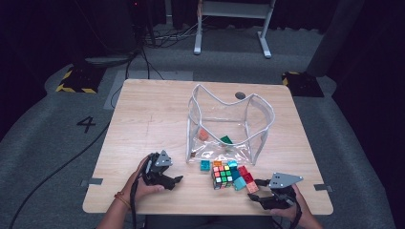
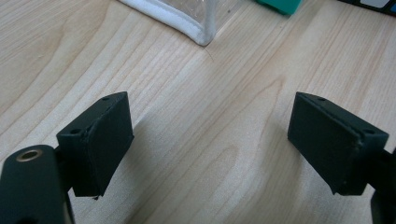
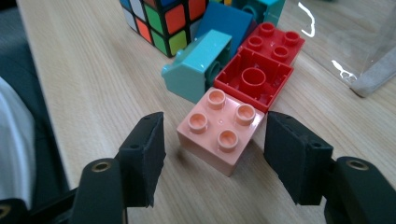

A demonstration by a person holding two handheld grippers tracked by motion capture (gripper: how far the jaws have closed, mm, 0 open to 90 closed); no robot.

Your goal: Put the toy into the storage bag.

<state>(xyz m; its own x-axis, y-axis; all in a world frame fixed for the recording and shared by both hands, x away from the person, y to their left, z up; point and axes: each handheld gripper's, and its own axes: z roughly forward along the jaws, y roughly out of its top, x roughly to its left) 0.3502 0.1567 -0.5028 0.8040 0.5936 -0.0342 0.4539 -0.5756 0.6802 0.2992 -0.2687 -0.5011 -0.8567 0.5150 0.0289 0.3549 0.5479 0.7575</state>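
Sitting studs-up on the table (image 1: 143,119), the pink brick (image 3: 219,130) lies right between my right tool (image 3: 212,156) jaws, gap visible on both sides, pads not pressing it. Jaws roughly half open, nothing gripped. Brick's far edge touches a red brick (image 3: 252,81) lying hollow side up; second red brick (image 3: 273,42) behind it, teal sloped brick (image 3: 196,65) just to its left, puzzle cube (image 3: 163,21) beyond that. Clear pouch (image 1: 229,124) stands farther back on the table, a few bricks inside. My left tool (image 2: 210,144) hangs wide open over bare wood near the pouch corner, holding nothing, well apart from the pile.
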